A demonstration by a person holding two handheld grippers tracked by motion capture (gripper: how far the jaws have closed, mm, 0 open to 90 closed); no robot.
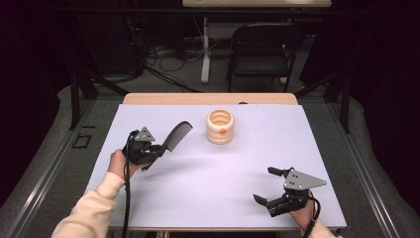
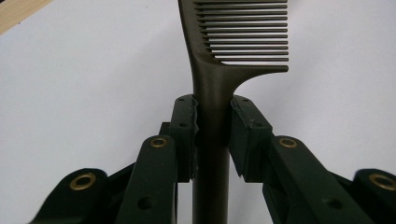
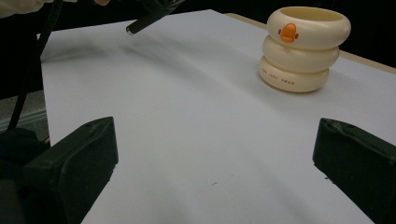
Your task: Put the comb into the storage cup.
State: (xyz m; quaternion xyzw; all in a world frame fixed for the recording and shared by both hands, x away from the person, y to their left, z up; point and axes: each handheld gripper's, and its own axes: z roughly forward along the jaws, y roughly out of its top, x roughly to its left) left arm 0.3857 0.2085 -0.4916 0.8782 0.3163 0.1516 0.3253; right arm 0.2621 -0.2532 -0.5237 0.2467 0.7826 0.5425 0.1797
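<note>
My left gripper (image 1: 157, 148) is shut on the handle of a dark comb (image 1: 177, 136), held above the left half of the table with its toothed end pointing up and toward the cup. In the left gripper view the comb (image 2: 212, 79) stands upright between the jaws of my left gripper (image 2: 212, 122), teeth to the right. A cream ringed cup (image 1: 220, 126) with an orange duck bill stands at the table's far middle; it sits at the upper right of the right gripper view as the cup (image 3: 303, 49). My right gripper (image 1: 266, 184) rests open near the front right edge, nothing between its fingers (image 3: 79, 163).
The white table top (image 1: 213, 173) has a wooden strip (image 1: 208, 98) along its far edge. Beyond it stand a black chair (image 1: 260, 49) and a desk leg with cables on the floor. The comb handle's end (image 3: 140, 23) shows at the top of the right gripper view.
</note>
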